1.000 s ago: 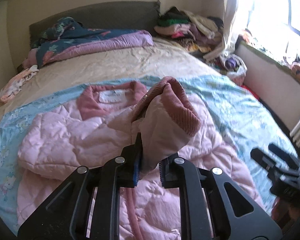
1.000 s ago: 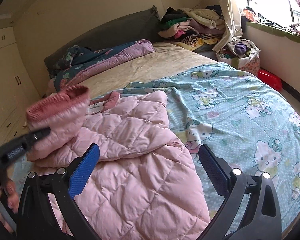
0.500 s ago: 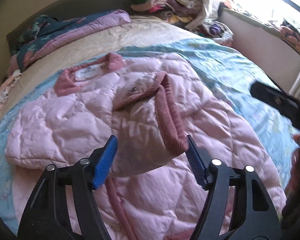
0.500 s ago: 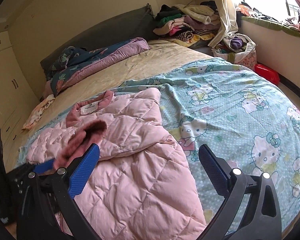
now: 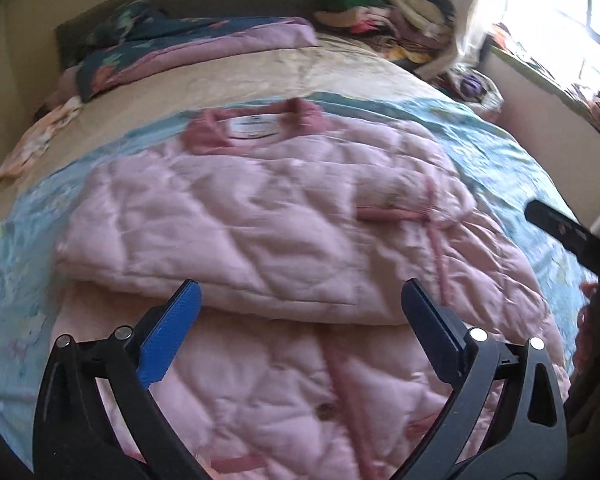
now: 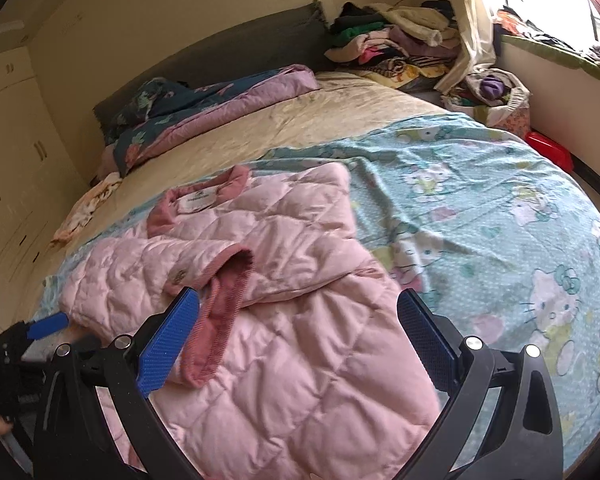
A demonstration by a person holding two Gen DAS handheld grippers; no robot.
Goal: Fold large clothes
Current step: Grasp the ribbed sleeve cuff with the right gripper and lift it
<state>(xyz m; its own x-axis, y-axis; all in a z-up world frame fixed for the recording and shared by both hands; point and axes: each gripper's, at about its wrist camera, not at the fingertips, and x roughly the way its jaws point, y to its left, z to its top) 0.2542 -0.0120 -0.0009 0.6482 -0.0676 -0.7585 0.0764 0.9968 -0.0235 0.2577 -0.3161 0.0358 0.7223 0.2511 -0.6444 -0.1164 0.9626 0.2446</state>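
The pink quilted jacket (image 6: 284, 320) lies flat on the blue cartoon bedspread (image 6: 480, 208), sleeve cuff (image 6: 224, 300) folded across its chest at 10 o'clock of the right gripper (image 6: 298, 334), whose jaws stand spread and empty, while the left gripper (image 5: 300, 320) has its jaws opening over the jacket, gripping nothing.

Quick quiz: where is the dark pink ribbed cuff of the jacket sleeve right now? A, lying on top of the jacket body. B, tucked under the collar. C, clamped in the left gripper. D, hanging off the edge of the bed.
A: the cuff lies across the pink quilted jacket, and no gripper holds it.
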